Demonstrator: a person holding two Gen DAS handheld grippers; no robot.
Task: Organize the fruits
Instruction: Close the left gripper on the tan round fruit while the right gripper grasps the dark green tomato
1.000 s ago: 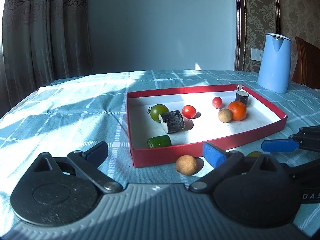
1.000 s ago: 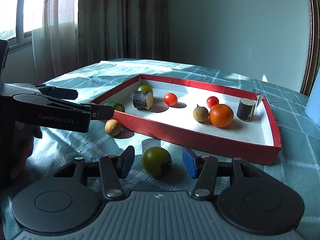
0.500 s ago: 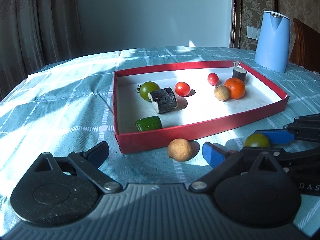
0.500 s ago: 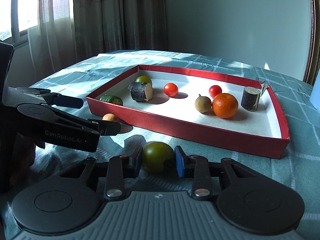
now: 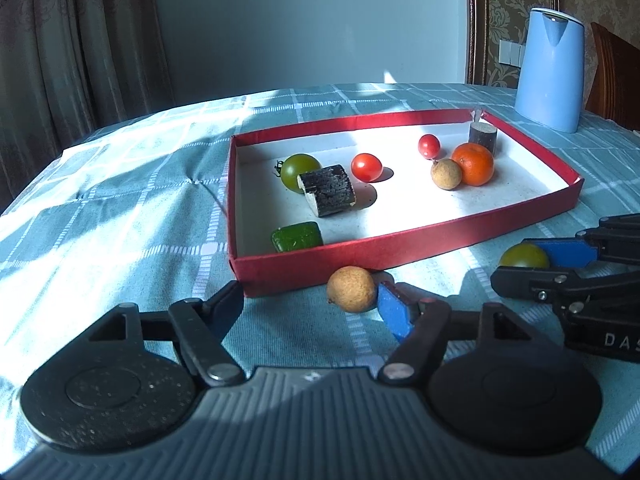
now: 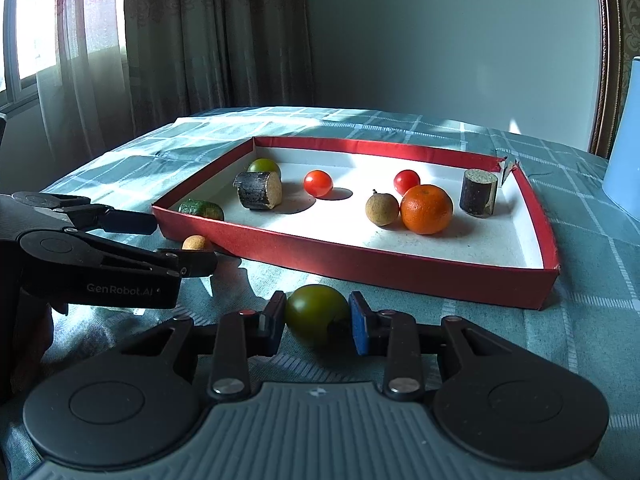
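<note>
"GenRobot.AI" on the left hand-held gripper (image 6: 182, 238); "DAS" on the right hand-held gripper (image 5: 532, 266).

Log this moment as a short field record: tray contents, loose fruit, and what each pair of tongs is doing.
tray: red tray on the checked tablecloth
in tray: orange, two red tomatoes, green tomato, brown round fruit, two dark cut cylinders, green piece
loose fruit: tan round fruit and green fruit, both outside the tray's near wall
left tongs: jaws closing, tan round fruit between them against the blue pad, not yet clamped
right tongs: shut on the green fruit
background: blue kettle
</note>
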